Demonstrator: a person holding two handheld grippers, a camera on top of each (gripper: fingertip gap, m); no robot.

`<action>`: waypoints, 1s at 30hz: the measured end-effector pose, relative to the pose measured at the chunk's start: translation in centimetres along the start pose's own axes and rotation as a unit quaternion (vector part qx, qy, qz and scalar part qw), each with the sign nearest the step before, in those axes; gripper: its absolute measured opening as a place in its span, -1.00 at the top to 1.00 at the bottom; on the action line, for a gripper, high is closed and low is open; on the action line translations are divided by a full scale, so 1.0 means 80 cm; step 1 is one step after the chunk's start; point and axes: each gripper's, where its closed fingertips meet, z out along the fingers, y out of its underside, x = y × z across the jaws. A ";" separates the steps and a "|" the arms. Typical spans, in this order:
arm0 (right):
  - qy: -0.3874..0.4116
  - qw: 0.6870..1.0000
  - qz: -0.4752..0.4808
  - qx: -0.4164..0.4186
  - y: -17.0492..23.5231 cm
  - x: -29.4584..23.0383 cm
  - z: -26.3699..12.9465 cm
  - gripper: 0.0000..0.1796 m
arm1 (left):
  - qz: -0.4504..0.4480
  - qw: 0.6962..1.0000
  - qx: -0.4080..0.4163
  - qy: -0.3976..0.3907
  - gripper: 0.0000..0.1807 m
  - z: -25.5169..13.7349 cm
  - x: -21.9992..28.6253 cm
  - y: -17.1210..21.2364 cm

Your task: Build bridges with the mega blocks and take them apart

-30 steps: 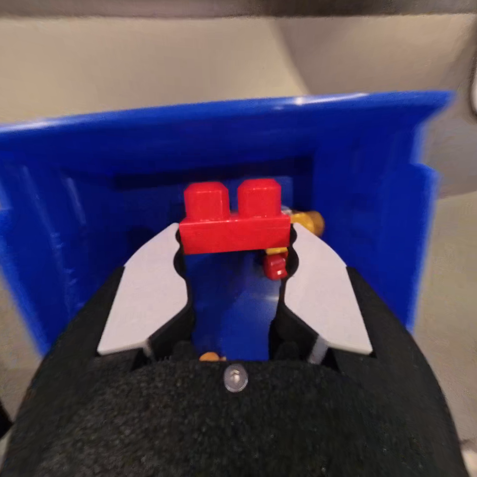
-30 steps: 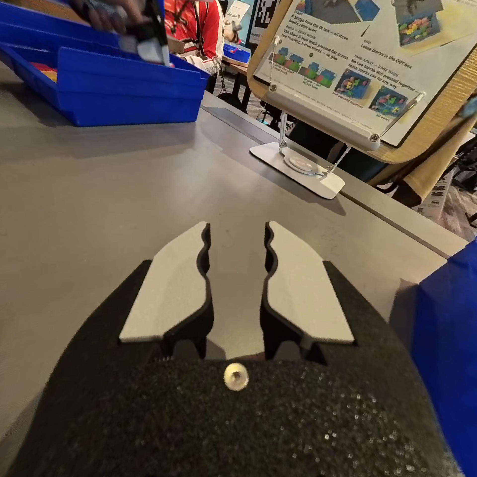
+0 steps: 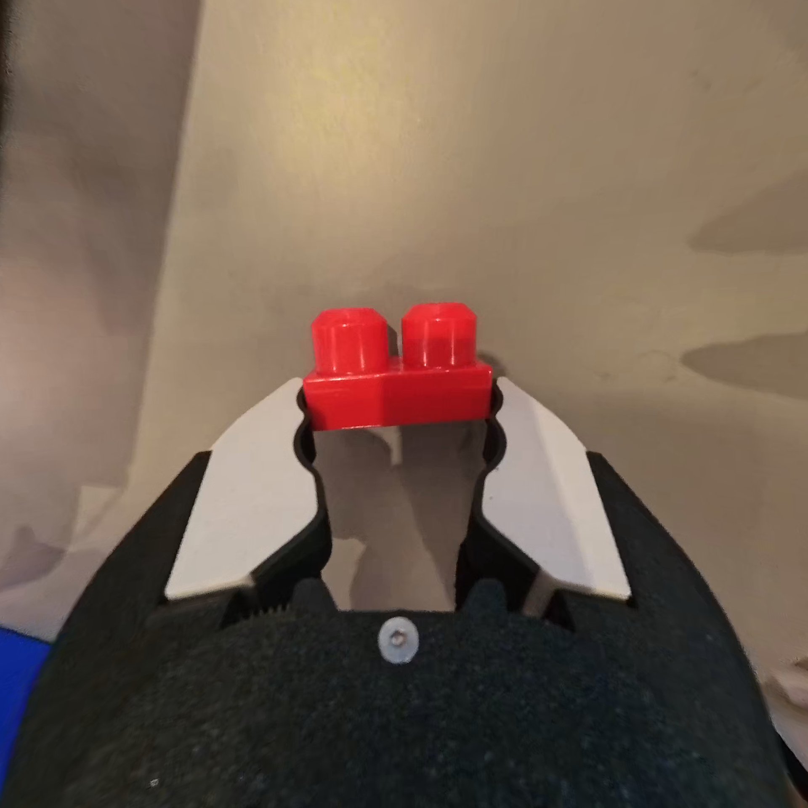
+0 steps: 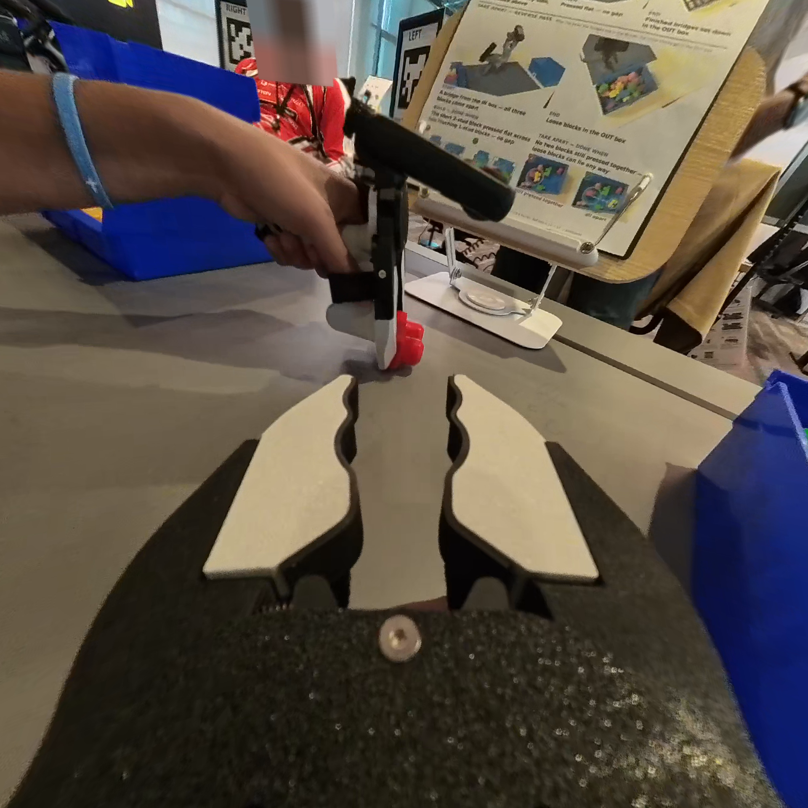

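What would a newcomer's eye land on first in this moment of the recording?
The red two-stud block, clamped between the left gripper's jaws and held down at the grey table. Next, the right gripper, open and empty in the foreground, with a blue bin at its right.

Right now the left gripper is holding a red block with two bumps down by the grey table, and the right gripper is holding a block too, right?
Not quite. The right gripper holds nothing: in the right wrist view its fingers stand apart with only bare grey table between them. The rest is right: the left gripper grips the red block with two bumps low by the table.
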 end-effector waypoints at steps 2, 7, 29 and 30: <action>-0.003 1.000 -0.002 -0.001 0.000 -0.002 0.000 0.57 | -0.003 1.000 0.006 -0.003 0.16 0.002 -0.001 0.002; -0.006 1.000 0.003 -0.008 0.004 -0.001 0.002 0.57 | -0.015 1.000 0.025 0.008 0.07 0.003 -0.002 0.009; 0.008 0.999 0.037 -0.017 0.011 0.015 0.011 0.58 | -0.310 0.891 0.324 -0.076 -0.03 -0.181 -0.010 0.386; 0.008 0.999 0.040 -0.017 0.011 0.016 0.011 0.58 | -0.307 0.893 0.319 -0.080 -0.02 -0.183 -0.015 0.388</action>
